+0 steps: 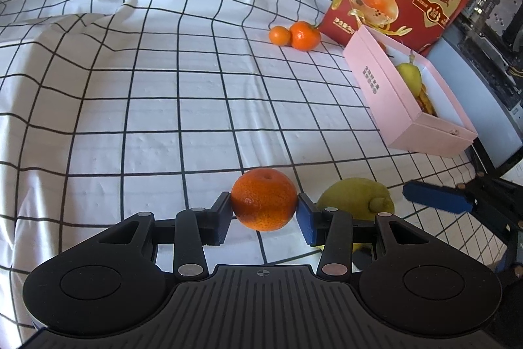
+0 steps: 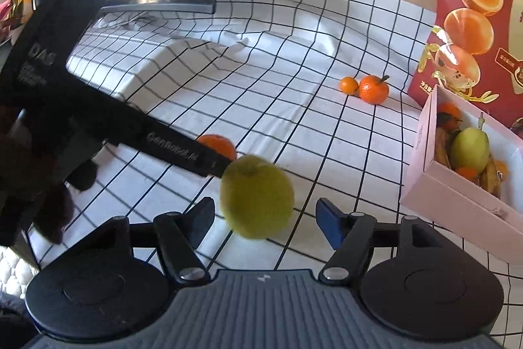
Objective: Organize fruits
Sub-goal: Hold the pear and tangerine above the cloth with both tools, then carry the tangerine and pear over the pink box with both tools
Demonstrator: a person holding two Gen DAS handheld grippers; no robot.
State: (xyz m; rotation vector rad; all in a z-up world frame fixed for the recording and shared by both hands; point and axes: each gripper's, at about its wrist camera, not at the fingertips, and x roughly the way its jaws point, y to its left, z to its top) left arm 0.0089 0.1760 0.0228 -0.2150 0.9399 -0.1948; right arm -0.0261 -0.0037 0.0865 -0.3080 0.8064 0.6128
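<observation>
Gripping an orange (image 1: 264, 200) in the left claw (image 1: 264, 215); pink box (image 1: 385, 97) at two o'clock.
Right claw (image 2: 261, 219) spread wide around a green fruit (image 2: 257, 197), pads apparently clear; same box lies at three o'clock.

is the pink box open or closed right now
Open. The pink box has no lid on top, and a green pear and other fruit show inside.

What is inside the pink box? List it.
Inside the pink box: a green pear, small oranges and brownish fruit that I cannot identify. Whatever lies beneath them is covered.
</observation>
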